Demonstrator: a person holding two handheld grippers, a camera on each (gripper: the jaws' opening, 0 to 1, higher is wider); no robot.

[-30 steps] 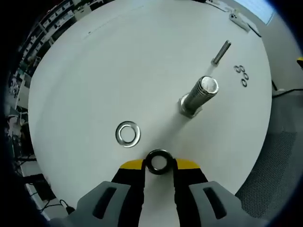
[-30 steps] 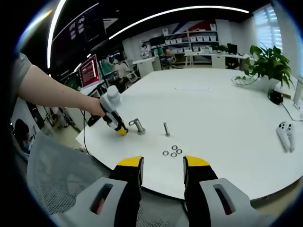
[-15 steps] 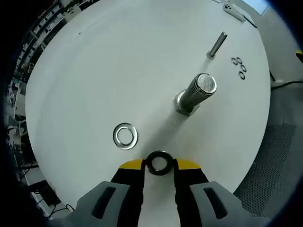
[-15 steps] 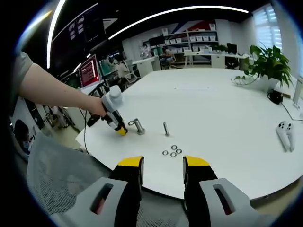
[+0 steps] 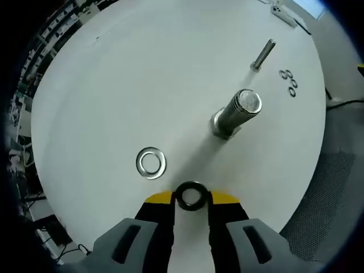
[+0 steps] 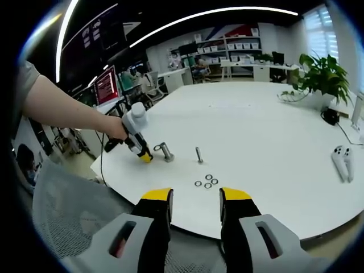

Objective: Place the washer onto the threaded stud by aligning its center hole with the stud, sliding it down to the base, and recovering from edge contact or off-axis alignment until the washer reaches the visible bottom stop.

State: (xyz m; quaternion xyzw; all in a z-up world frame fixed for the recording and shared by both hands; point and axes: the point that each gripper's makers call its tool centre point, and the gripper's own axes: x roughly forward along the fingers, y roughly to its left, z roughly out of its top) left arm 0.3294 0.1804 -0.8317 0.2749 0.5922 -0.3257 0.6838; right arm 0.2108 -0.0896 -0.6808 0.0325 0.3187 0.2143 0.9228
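Hardly anything has shifted: the left gripper [image 5: 191, 197] still pinches the dark washer [image 5: 191, 195] short of the threaded stud [image 5: 238, 112], unaligned, while the right gripper [image 6: 194, 200] waits open.

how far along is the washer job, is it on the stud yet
Not yet. Done: the left gripper has a dark ring-shaped washer pinched between its jaws. In hand: holding it above the white table, short of the upright threaded metal stud. Left: align, slide down to the base.
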